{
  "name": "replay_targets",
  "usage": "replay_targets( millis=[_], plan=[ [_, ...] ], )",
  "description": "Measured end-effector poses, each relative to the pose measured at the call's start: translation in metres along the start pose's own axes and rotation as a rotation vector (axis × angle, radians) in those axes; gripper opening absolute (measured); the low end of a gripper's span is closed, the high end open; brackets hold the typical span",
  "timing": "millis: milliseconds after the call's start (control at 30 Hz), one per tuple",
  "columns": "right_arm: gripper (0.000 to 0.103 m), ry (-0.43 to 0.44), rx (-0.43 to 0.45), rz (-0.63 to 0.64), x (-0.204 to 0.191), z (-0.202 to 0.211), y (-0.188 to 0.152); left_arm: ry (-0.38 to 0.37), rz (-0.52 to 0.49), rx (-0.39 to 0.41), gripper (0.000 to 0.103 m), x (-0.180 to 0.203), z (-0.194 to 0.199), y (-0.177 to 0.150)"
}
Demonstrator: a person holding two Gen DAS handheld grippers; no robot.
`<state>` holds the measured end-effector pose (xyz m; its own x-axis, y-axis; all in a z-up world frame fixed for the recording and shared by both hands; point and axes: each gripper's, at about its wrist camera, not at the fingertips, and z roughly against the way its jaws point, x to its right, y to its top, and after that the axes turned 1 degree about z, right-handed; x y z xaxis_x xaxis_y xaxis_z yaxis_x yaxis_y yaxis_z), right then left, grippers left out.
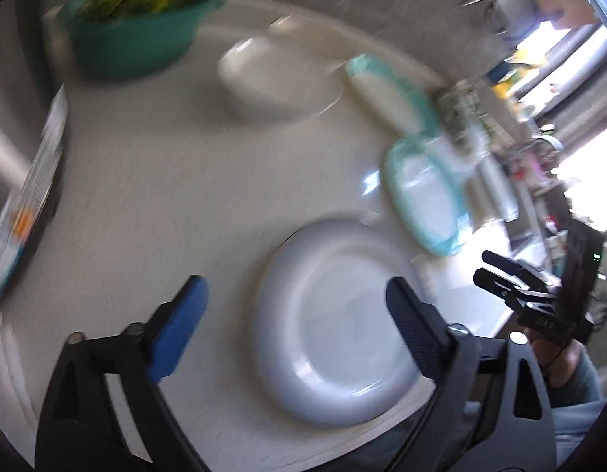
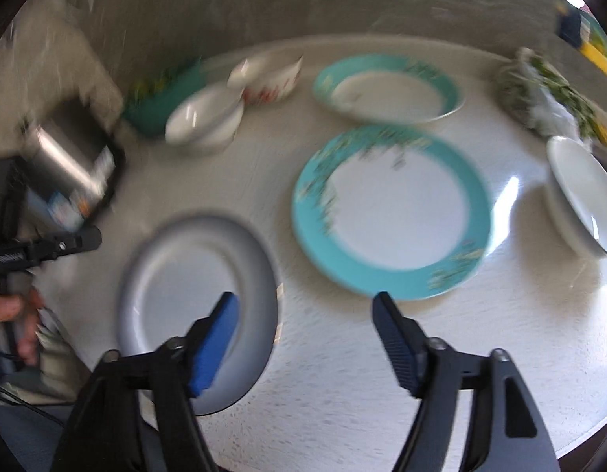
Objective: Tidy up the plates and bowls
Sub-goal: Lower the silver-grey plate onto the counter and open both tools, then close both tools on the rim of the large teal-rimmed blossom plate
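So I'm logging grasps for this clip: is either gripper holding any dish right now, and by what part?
Nothing is held. The left gripper and right gripper are both open above the white plate, which lies on the table.

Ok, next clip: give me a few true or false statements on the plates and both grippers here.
1. The left gripper is clamped on the white plate. False: it is open, the plate lies on the table.
2. Two teal-rimmed plates lie on the table. True.
3. The right gripper is open and empty. True.
4. The white plate is stacked on a teal-rimmed plate. False: it lies beside them.
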<state>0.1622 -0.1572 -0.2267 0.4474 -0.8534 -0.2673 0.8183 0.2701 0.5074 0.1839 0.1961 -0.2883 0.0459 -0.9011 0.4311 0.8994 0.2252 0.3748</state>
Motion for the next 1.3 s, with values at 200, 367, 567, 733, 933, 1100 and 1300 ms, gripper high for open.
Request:
replay_targets(
  millis=[200, 367, 567, 733, 933, 1100, 1300],
  plan=[
    [0.083, 0.316, 0.184, -0.457, 0.135, 0.073, 0.008, -0.179, -0.089, -0.021, 0.097, 0.061, -0.021, 0.053],
    [0.083, 0.395, 0.222, -0.543, 0.192, 0.079, 0.009, -0.134, -0.131, -0.075, 0.097, 0.100, -0.073, 0.088],
    [0.073, 0.505, 0.095, -0.589, 0.210, 0.005, 0.009, -0.034, -0.157, -0.177, 0.095, 0.119, -0.145, 0.109],
    [0.072, 0.509, 0.028, -0.591, 0.213, -0.030, 0.007, -0.013, -0.171, -0.219, 0.085, 0.122, -0.176, 0.113],
    [0.071, 0.490, -0.019, -0.585, 0.218, -0.054, 0.010, -0.028, -0.149, -0.261, 0.062, 0.119, -0.197, 0.114],
    [0.067, 0.510, -0.037, -0.572, 0.215, -0.063, 0.014, -0.024, -0.155, -0.298, 0.058, 0.122, -0.211, 0.109],
    [0.062, 0.524, -0.051, -0.582, 0.210, -0.074, 0.020, -0.035, -0.161, -0.294, 0.058, 0.126, -0.217, 0.114]
  ],
)
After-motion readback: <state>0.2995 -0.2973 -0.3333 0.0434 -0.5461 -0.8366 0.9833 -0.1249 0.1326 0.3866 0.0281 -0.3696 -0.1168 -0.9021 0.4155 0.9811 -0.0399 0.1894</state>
